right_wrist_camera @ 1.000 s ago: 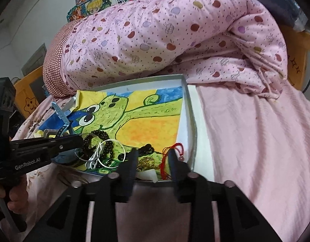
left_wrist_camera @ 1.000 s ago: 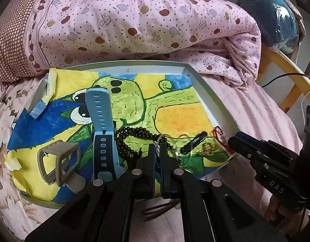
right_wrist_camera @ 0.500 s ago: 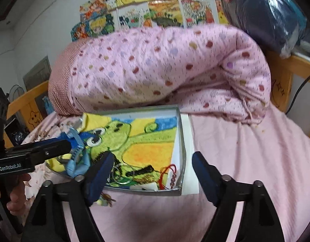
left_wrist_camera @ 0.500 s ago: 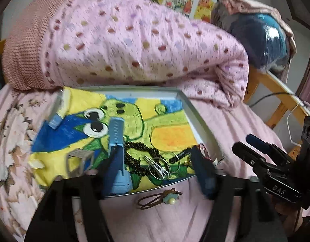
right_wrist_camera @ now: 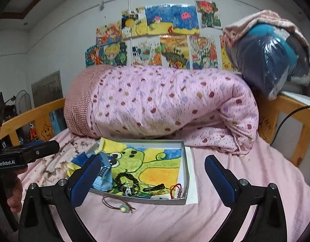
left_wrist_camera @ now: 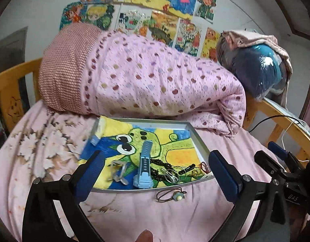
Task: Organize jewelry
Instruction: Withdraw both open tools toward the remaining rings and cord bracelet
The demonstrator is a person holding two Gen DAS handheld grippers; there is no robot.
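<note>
Left gripper jaws opening, nothing between, right gripper jaws opening, empty, tray on bed holding watch, bead bracelet, cord bracelet on sheet just beside tray.

My blue-padded left gripper frames a light-blue watch on a green-and-yellow frog drawing, pink dotted quilt behind.

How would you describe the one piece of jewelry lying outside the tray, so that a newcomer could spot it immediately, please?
Start at the shallow metal tray lined with a frog drawing, on the pink bed in front of the rolled quilt. Just outside its near edge, on the sheet, lies a brown cord bracelet. Unlike the dark bead bracelet and blue watch inside, it carries one pale green bead.
</note>
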